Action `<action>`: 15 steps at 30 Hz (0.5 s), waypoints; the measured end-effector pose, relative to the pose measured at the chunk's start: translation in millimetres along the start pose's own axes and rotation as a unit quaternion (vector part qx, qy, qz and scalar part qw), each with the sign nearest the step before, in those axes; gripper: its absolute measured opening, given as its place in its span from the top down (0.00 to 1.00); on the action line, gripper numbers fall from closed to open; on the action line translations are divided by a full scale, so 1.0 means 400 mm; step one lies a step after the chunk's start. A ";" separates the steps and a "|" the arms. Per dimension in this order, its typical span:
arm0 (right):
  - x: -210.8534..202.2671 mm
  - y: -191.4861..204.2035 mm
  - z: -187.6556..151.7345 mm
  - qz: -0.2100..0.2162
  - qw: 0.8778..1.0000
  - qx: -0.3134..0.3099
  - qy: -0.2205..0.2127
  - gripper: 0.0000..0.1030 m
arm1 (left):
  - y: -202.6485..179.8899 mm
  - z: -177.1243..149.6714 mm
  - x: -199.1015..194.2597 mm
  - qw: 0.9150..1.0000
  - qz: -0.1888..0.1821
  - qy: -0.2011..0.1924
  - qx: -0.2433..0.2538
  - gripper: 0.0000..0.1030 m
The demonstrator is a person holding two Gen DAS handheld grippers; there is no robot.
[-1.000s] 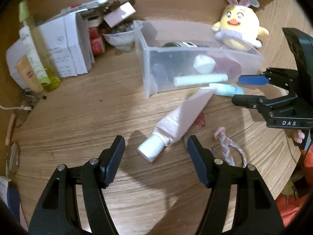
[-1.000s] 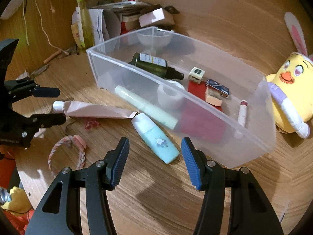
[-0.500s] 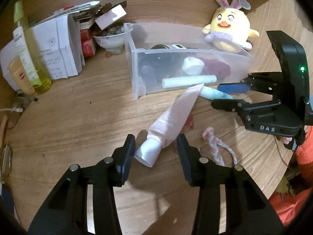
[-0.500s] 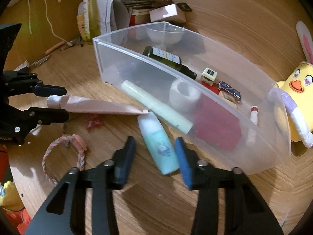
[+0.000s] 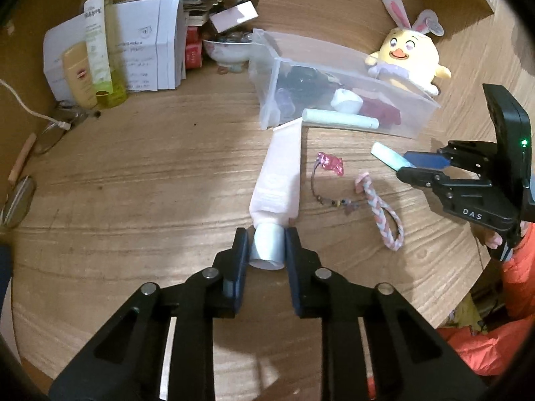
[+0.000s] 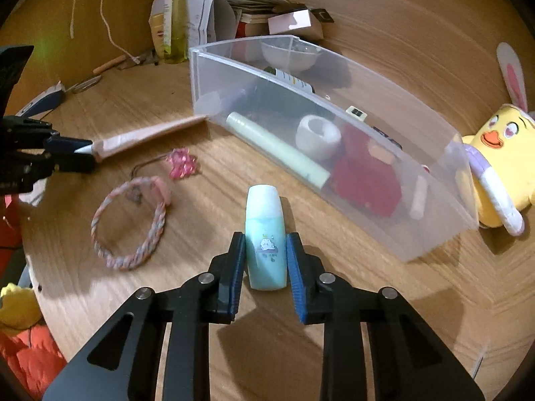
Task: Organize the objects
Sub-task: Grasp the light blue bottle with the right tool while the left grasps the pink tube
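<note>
A pink tube (image 5: 279, 173) with a white cap lies on the wooden table, its flat end by the clear bin (image 5: 267, 53). My left gripper (image 5: 266, 237) is closing, and its pads press on the tube's cap. A small teal bottle (image 6: 264, 207) lies in front of the bin (image 6: 214, 77). My right gripper (image 6: 265, 239) is closing too, with its blue pads pressed on the bottle's sides. Each gripper shows in the other's view: the right gripper (image 5: 404, 166) with the teal bottle (image 5: 384, 153), and the left gripper (image 6: 85, 153) at the end of the pink tube (image 6: 150, 135).
The bin holds a green tube, a white jar, a dark bottle and red items. A braided loop (image 5: 381, 210) and a pink charm cord (image 5: 329, 163) lie between the grippers. A plush chick (image 5: 408, 56) sits behind the bin. Bottles, papers and a bowl (image 5: 227, 48) crowd the back left.
Both grippers moved forward and their jaws drew in. The left now pinches the tube's cap and the right pinches the teal bottle; both were wide apart before.
</note>
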State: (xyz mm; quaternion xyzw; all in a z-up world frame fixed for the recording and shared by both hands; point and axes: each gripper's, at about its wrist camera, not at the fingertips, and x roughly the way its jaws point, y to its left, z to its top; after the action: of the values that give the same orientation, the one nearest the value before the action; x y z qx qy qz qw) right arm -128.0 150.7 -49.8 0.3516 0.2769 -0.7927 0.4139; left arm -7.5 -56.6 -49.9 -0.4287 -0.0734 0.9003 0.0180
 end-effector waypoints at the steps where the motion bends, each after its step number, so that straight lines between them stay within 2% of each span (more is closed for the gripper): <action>1: -0.005 0.001 -0.006 0.000 1.000 0.000 0.000 0.78 | -0.002 -0.003 -0.002 1.000 0.002 0.000 0.002 0.79; 4: -0.013 0.005 -0.018 0.003 1.000 0.002 0.002 0.78 | -0.008 0.000 0.000 1.000 0.007 0.001 0.006 0.75; 6: -0.016 0.008 -0.020 0.005 1.000 0.003 0.004 0.78 | -0.013 0.006 0.005 1.000 0.010 0.001 0.010 0.63; 8: -0.016 0.013 -0.019 0.003 1.000 0.001 0.003 0.78 | -0.018 0.011 0.012 1.000 0.017 0.000 0.016 0.57; 13: -0.008 0.017 -0.007 0.006 1.000 0.005 0.004 0.74 | -0.031 0.024 0.033 0.999 0.032 -0.006 0.030 0.57; 14: -0.005 0.016 -0.004 0.008 1.000 0.007 0.004 0.72 | -0.031 0.026 0.034 0.999 0.034 -0.007 0.029 0.58; 15: -0.002 0.015 0.000 0.009 1.000 0.008 0.004 0.72 | -0.029 0.027 0.036 0.999 0.038 -0.011 0.026 0.65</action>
State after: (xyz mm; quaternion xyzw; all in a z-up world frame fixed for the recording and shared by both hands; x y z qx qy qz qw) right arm -122.6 148.1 -50.2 0.3607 0.2688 -0.7898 0.4169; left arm -25.3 -44.8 -52.3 -0.4206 -0.0339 0.9066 -0.0061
